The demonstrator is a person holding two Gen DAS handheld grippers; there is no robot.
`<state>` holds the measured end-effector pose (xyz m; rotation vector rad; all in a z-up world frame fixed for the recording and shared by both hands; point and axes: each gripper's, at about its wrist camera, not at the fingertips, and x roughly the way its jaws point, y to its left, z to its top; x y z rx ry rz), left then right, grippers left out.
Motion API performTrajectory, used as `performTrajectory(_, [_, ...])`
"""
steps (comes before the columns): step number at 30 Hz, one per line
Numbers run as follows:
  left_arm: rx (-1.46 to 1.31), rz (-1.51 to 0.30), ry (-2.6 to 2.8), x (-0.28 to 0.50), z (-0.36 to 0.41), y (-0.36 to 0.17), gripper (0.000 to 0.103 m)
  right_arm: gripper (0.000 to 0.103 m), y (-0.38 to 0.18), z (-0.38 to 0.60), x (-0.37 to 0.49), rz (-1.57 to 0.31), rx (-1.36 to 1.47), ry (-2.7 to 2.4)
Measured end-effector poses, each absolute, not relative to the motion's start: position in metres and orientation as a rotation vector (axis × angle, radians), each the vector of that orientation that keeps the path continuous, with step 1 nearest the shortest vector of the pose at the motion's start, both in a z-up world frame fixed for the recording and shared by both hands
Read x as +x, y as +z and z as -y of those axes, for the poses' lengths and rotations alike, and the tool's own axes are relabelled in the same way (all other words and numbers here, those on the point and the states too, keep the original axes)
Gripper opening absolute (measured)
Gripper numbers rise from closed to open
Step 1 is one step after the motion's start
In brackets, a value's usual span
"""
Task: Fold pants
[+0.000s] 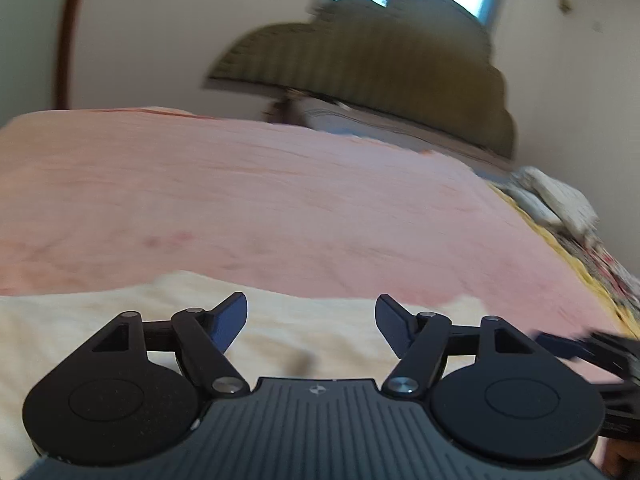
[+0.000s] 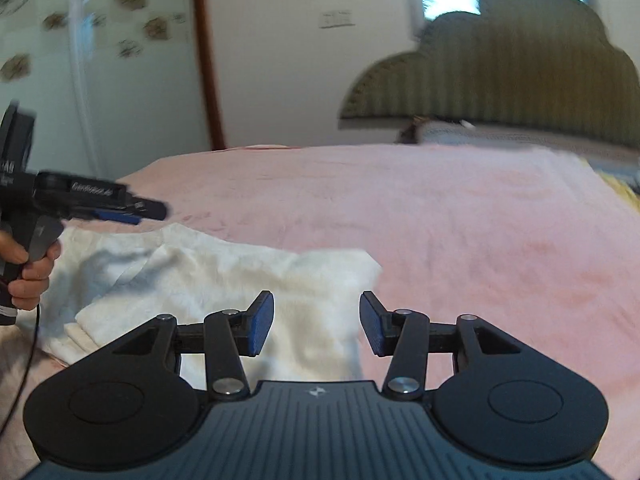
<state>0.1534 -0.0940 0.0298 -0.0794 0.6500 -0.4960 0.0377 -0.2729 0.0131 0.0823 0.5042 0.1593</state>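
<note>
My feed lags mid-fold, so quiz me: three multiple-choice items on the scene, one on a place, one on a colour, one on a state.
1. Where do the white pants lie?
A. on the pink bedspread
B. on the floor
C. over the headboard

2. What colour are the pads of the tongs?
A. red
B. blue
C. green

3. How do the right tongs stand?
A. clamped on the pants
B. shut, empty
C. open, holding nothing

Answers: 1 A, the pants rest folded on the bedspread near its close edge. 2 B, both pad faces show blue. 3 C, a clear gap separates the fingers above the cloth.
</note>
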Motion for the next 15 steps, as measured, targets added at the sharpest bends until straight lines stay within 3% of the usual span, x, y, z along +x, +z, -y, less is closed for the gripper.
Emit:
performTrajectory(4, [0.038,-0.674,-0.522,0.152,0.133,-0.001,0.078,0.046,-0.004,0.266,0.094,-0.637,0.045,0.276])
performTrajectory(6, [0.085,-0.742,-0.457,0.16,0.14,-0.023,0.075,0.046,-0.023,0.273,0.119,-0.712,-0.007,0.209])
performTrajectory(12, [-0.051,-0.675,-0.42,0.154,0.106,-0.017,0.081,0.048,-0.002,0.269,0.079,-0.602,0.075,0.201])
performTrajectory(13, [-0.093,-0.679,-0.408,0.156,0.098,-0.016,0.086,0.051,0.001,0.262,0.069,-0.578,0.078,0.232])
performTrajectory(15, [-0.135,-0.739,-0.394,0.161,0.085,-0.022,0.09,0.067,-0.002,0.25,0.061,-0.574,0.073,0.282])
